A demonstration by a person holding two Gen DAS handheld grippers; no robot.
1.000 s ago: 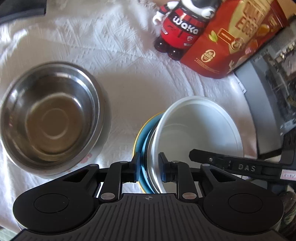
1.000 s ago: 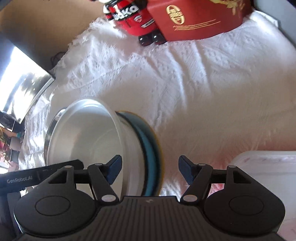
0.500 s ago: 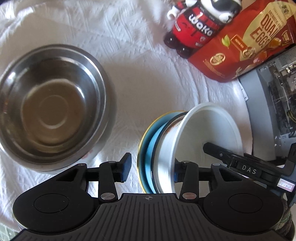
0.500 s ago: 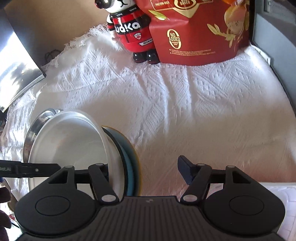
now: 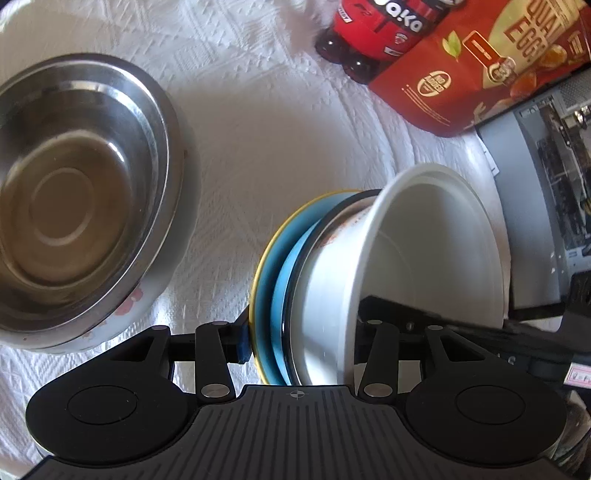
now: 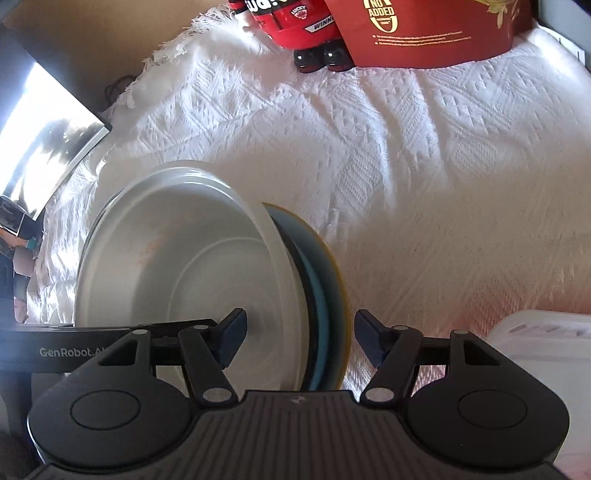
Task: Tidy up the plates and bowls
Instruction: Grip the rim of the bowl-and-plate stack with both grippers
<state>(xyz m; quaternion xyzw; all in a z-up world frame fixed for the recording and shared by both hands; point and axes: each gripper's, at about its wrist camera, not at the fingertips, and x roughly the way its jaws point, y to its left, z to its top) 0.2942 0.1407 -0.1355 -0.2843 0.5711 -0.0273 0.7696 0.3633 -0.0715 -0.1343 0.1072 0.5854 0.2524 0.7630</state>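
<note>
Standing on edge between both grippers, a nested stack is seen: a white bowl (image 5: 424, 266) with a blue plate (image 5: 286, 280) and a yellow-rimmed plate (image 5: 264, 266) pressed against its underside. The stack's flat faces run near upright, its axis lying sideways across the white tablecloth (image 5: 266, 122).

The left gripper (image 5: 299, 341) has just been opening; its jaws now stand wide apart with the stack's lower edge between them, one blue pad just beside the yellow rim, though contact cannot be told. The right gripper (image 6: 297, 341) is held partly apart, the left pad inside the bowl (image 6: 207, 280), the right pad clear of the plates (image 6: 327, 295); no firm clamping is shown, and what keeps the stack tilted cannot be told.

Well to the left of the stack lies a large steel bowl (image 5: 79, 192), empty, resting in a flowered white dish. It is judged the likely place for nesting, and the left hand is nearer to it. A red bag (image 5: 480, 70) and a toy figure (image 5: 373, 33) stand beyond.
</note>
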